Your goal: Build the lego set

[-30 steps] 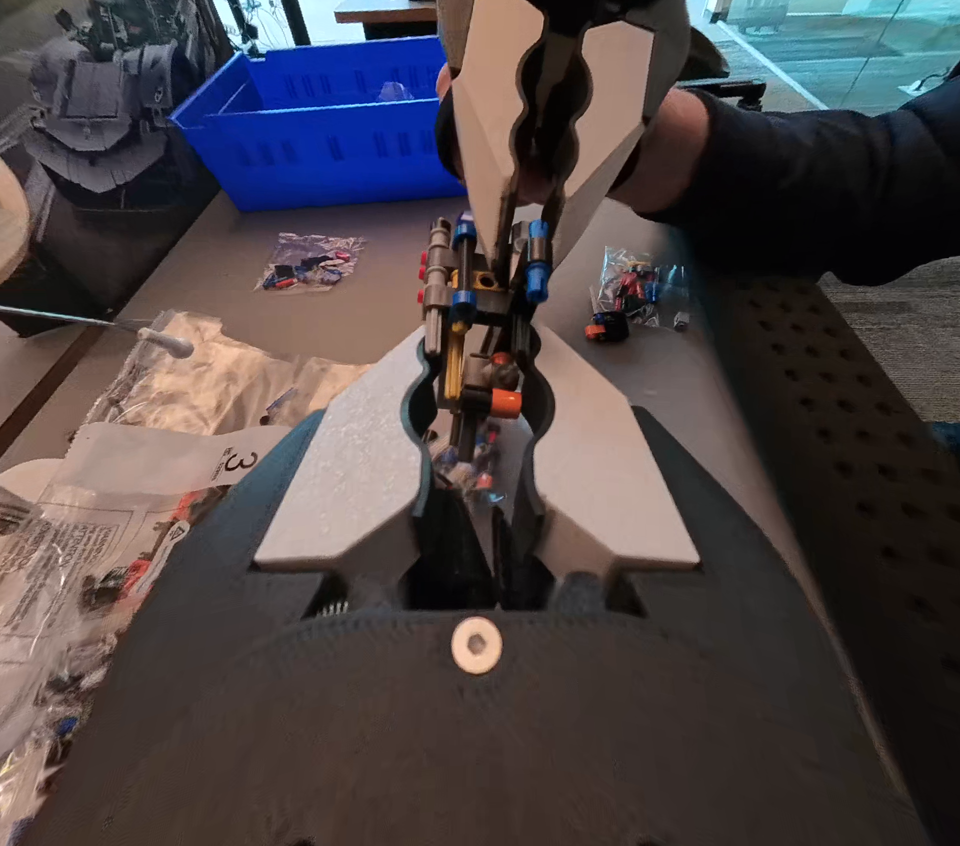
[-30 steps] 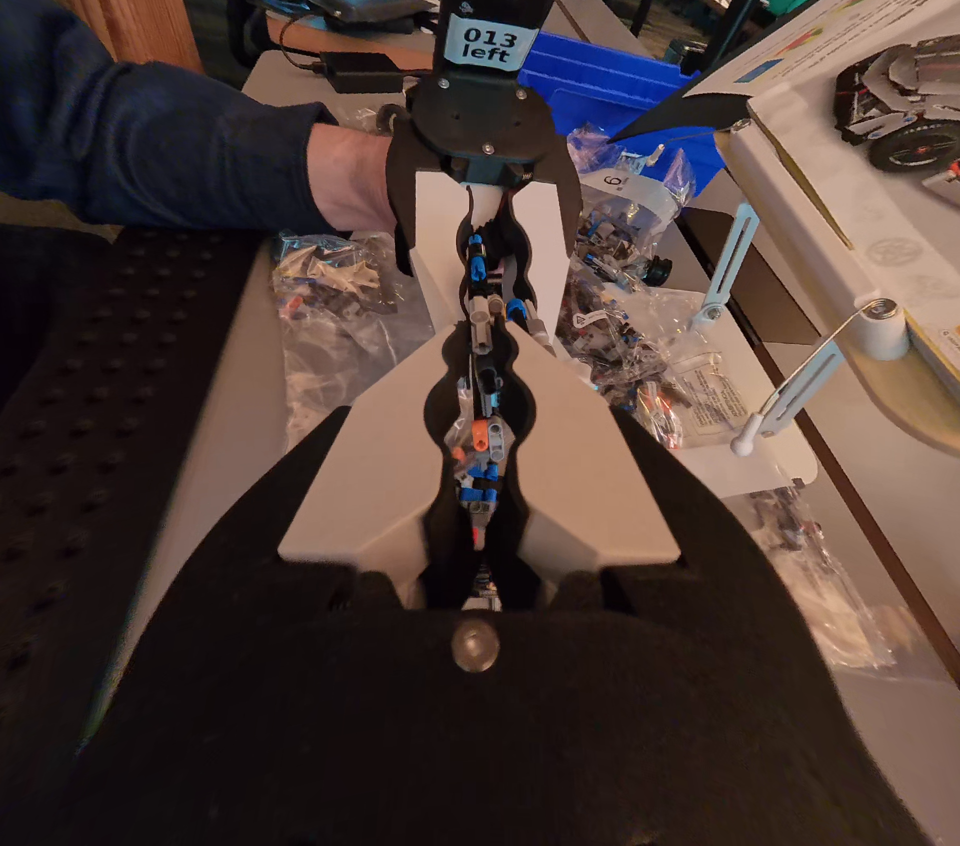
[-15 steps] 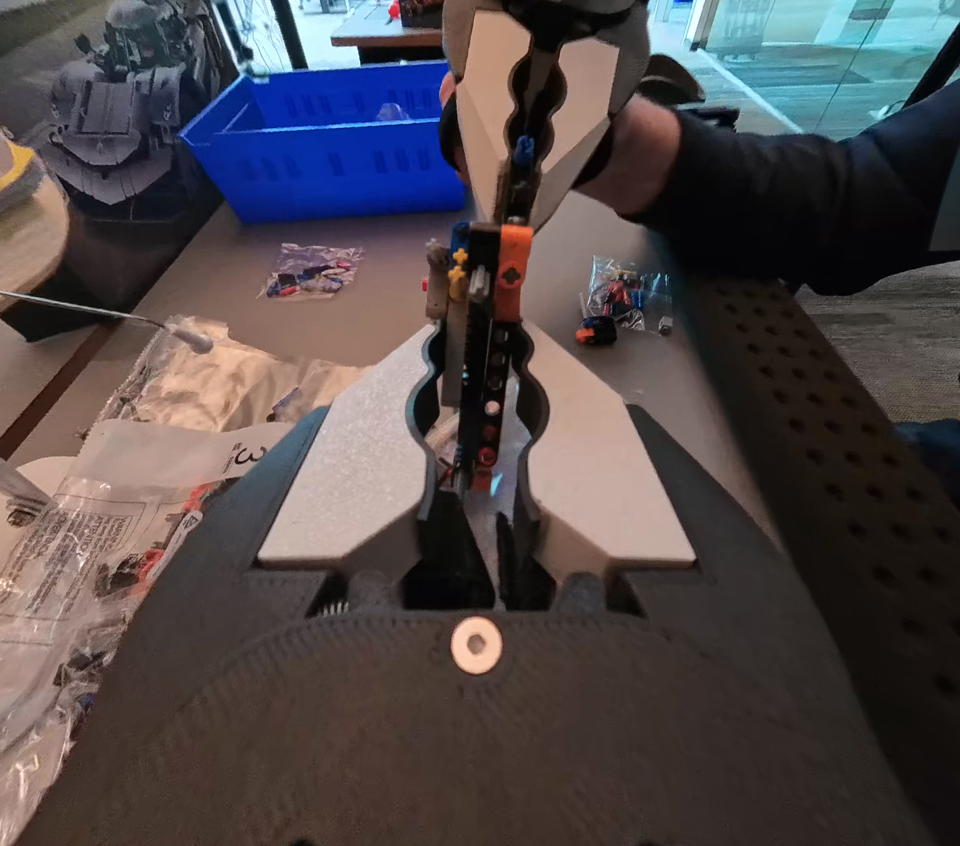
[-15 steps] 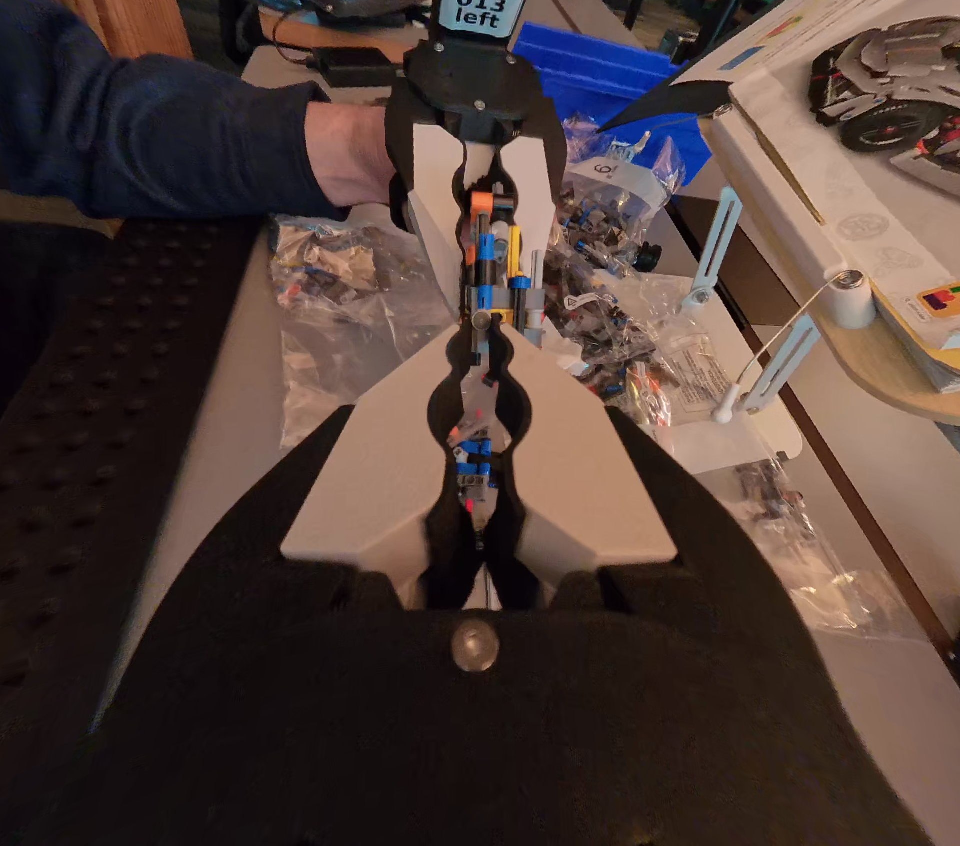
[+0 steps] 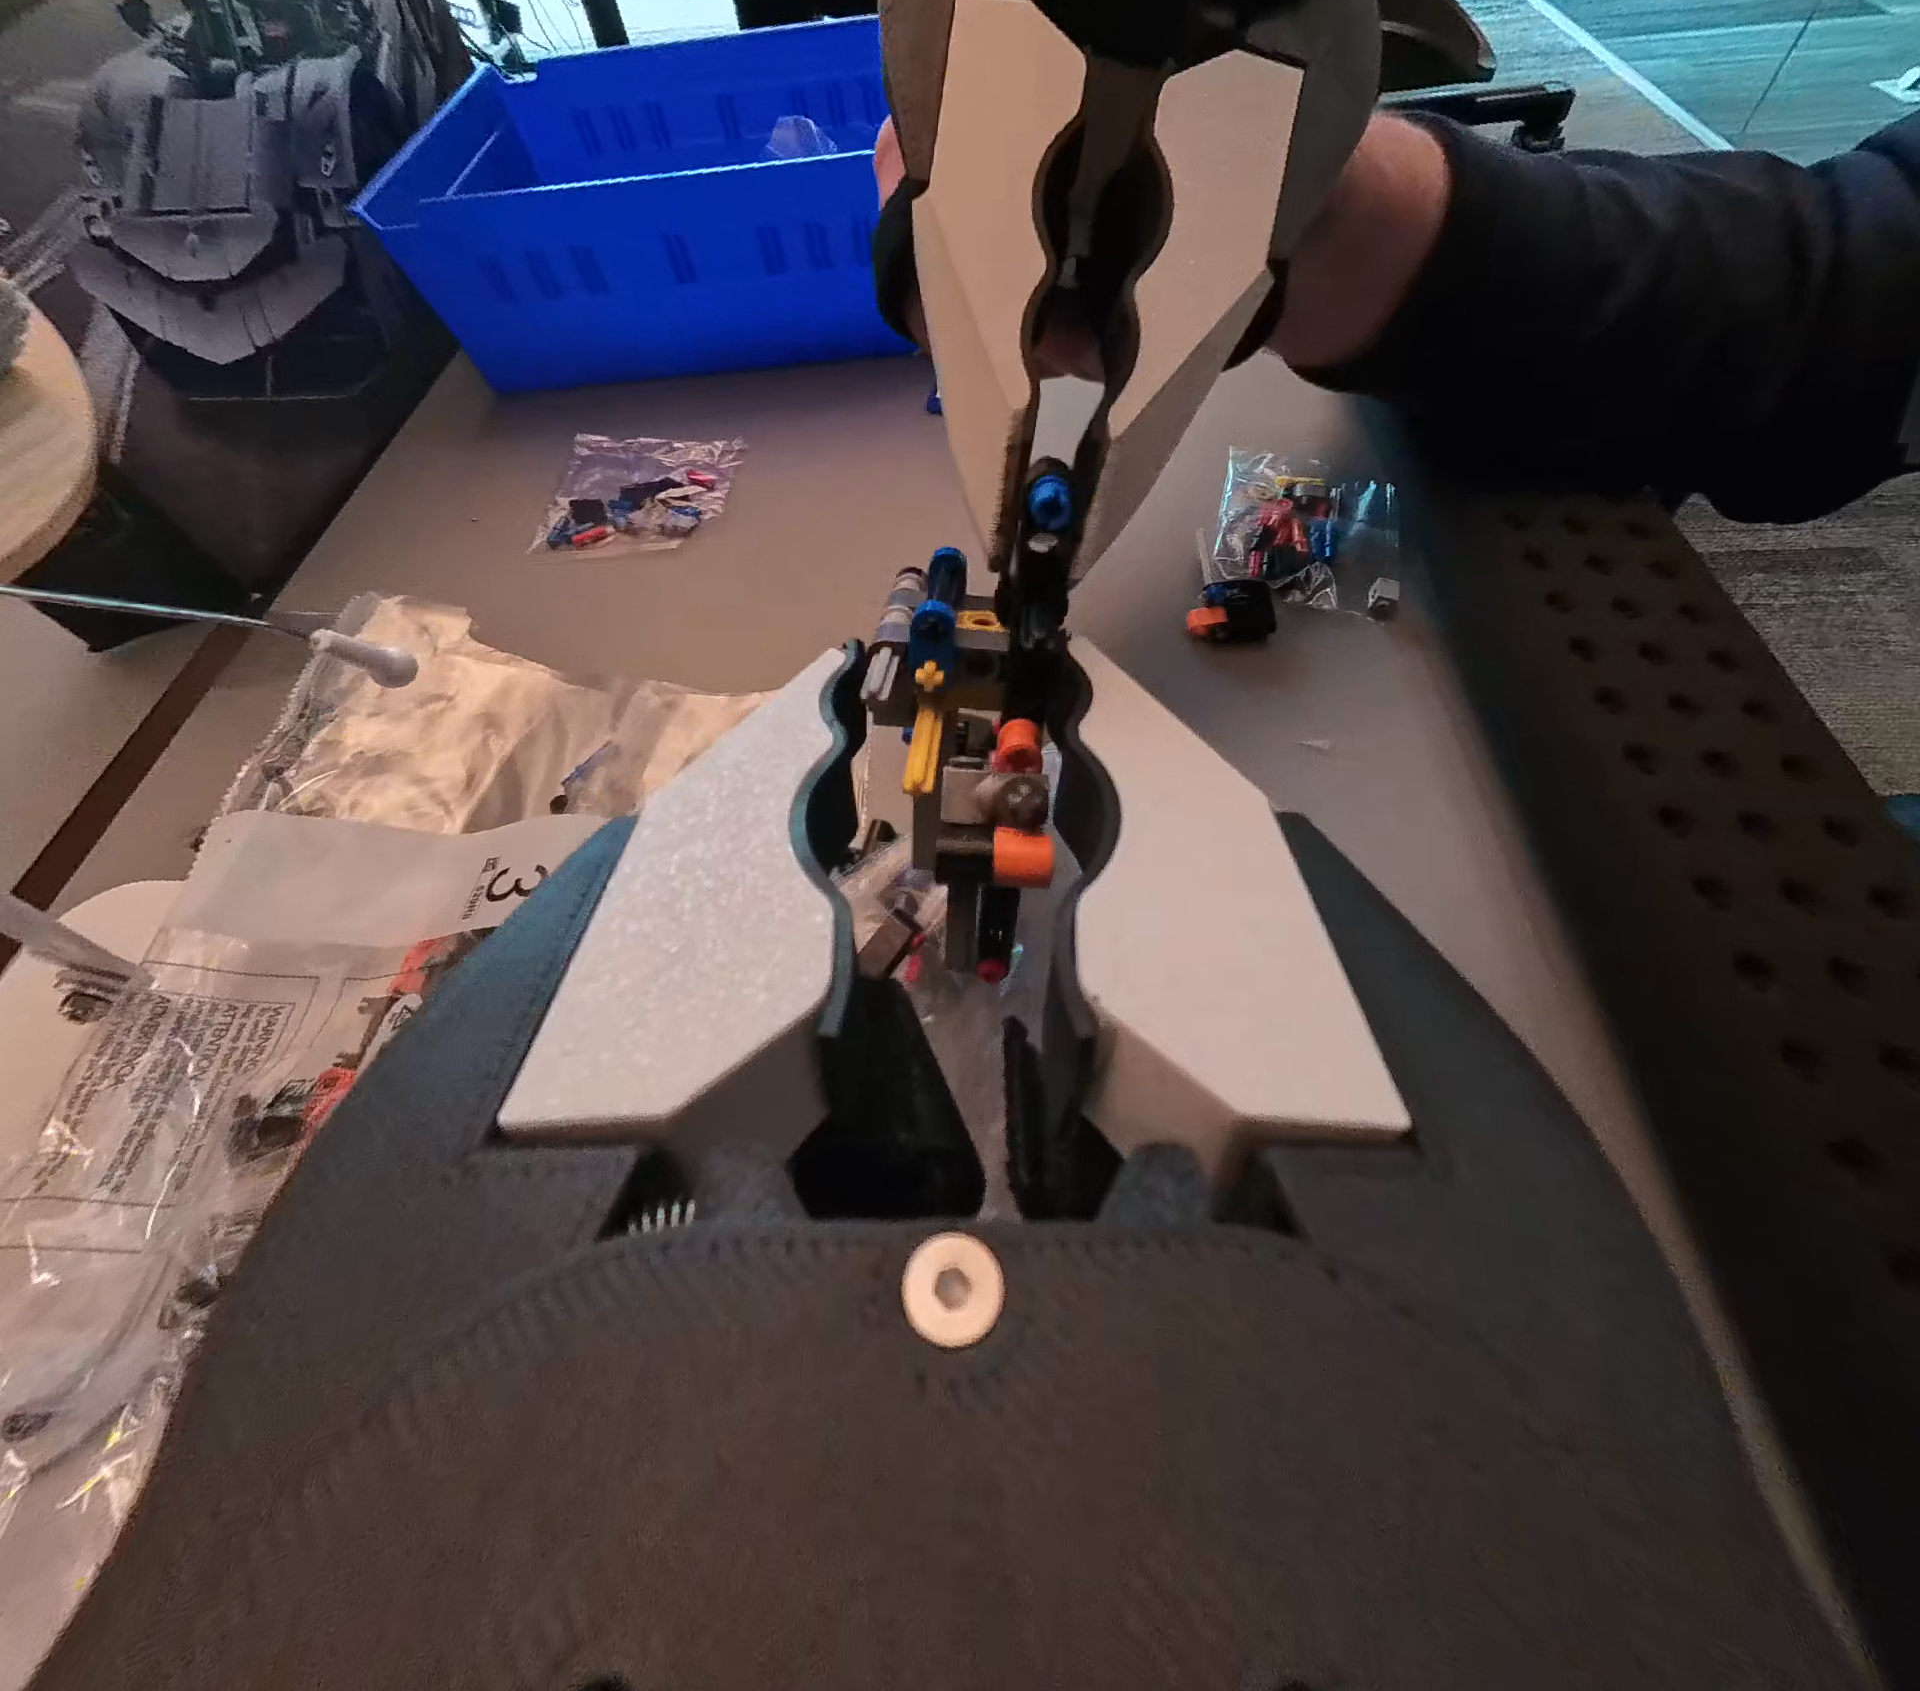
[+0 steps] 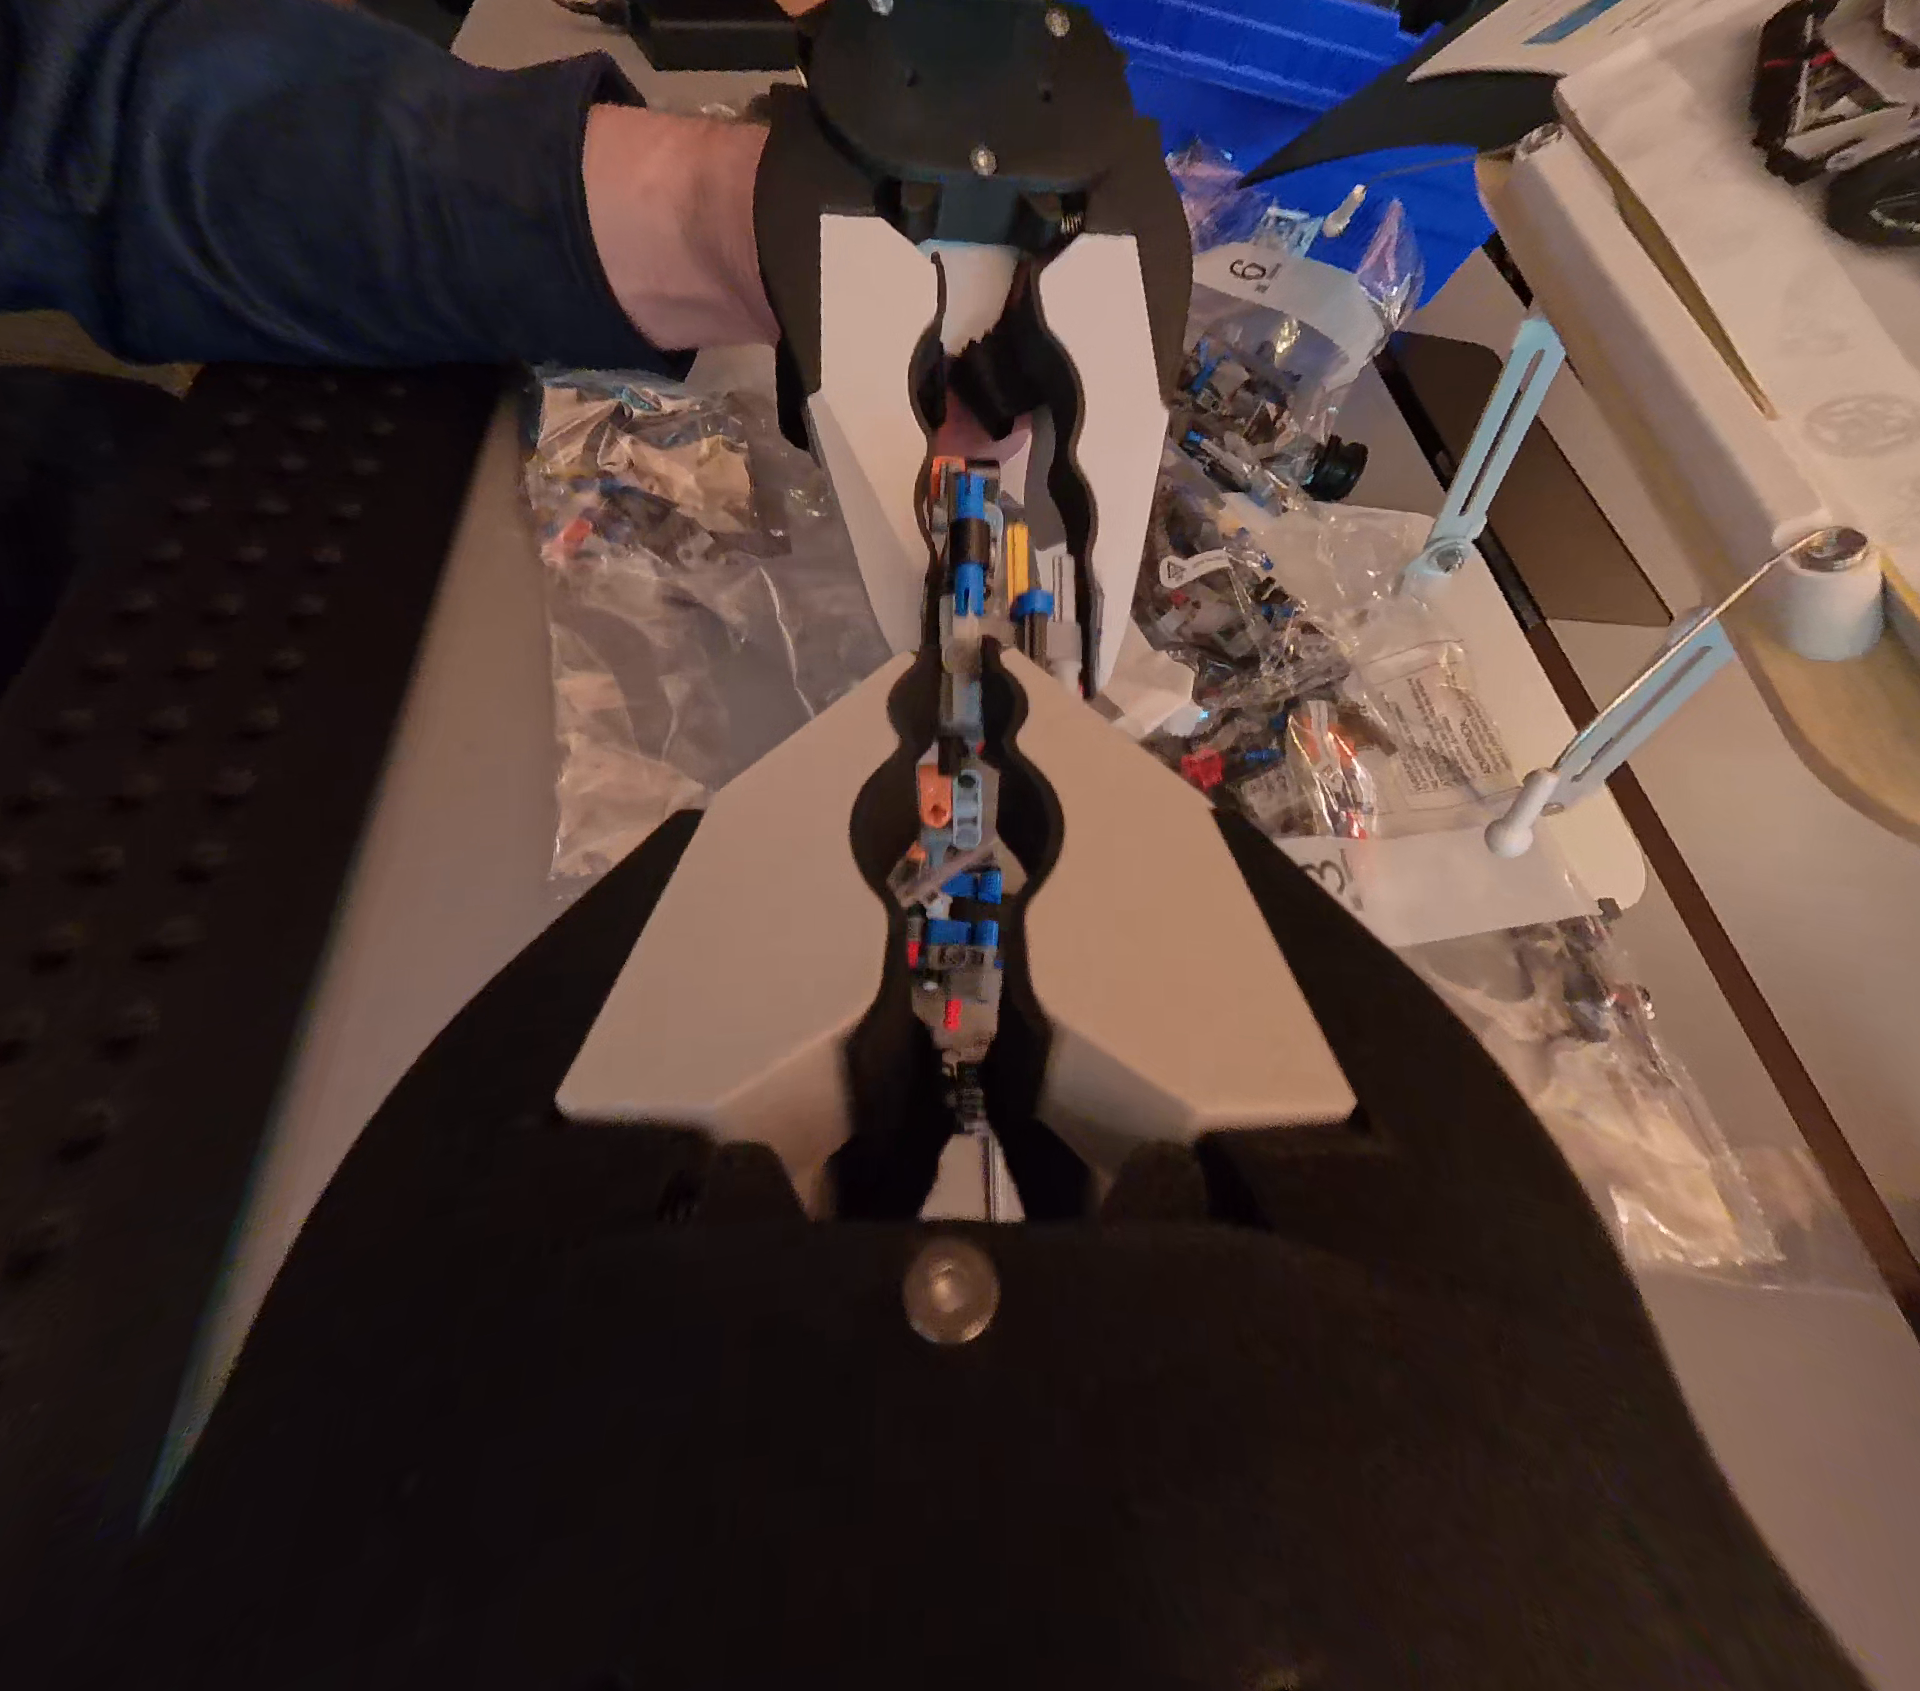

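Observation:
My left gripper (image 5: 961, 675) is shut on a small lego assembly (image 5: 971, 768) of grey and black beams with orange, yellow and blue pins, held upright above the table. My right gripper (image 5: 1039, 550) comes in from the far side, shut on a black piece with a blue pin (image 5: 1044, 498) that touches the assembly's top right. In the right wrist view my right gripper (image 6: 963, 659) meets the assembly (image 6: 971, 561), held by the left gripper (image 6: 1003, 644) opposite. A sleeved hand holds each gripper.
A blue bin (image 5: 665, 228) stands at the back of the grey table (image 5: 810, 498). Small bags of parts (image 5: 634, 493) (image 5: 1299, 519) and a loose black-orange piece (image 5: 1231, 607) lie on it. Torn bags (image 5: 436, 727) lie left. An instruction booklet on a stand (image 6: 1714, 135) is beside the bags (image 6: 1278, 685). My two grippers' fingertips are within a few centimetres of each other.
The left gripper has turned the assembly from edge-on back to side-on, with its orange pins to the right. The right gripper has come closer, and its black piece now touches the assembly's top.

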Available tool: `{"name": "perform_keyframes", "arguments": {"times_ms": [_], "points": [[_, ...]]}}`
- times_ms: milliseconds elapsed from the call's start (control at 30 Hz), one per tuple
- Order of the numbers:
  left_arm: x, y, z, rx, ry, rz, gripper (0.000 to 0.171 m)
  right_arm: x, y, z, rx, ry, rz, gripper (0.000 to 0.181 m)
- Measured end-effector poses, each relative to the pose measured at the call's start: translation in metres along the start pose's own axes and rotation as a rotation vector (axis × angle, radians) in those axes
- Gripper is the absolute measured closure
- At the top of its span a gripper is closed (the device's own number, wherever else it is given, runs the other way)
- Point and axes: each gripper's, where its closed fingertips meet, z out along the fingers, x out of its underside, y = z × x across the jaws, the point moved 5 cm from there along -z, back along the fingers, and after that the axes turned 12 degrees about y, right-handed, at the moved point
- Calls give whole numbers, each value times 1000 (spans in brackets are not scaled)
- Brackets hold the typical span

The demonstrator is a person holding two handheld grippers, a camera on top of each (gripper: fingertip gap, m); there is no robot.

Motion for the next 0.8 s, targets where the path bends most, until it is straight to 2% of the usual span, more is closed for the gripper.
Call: {"name": "perform_keyframes", "arguments": {"times_ms": [167,400,533,800], "points": [[6,-2,9,-25,59,35,138,4,3,12,8,70,-18,177],[-2,0,0,-13,-31,17,139,5,1,1,-4,52,2,178],[-2,0,1,-9,-41,8,139,6,1,-1,-5,51,-4,177],[-7,2,-3,19,-105,-35,139,0,2,-5,58,66,-35,177]]}}
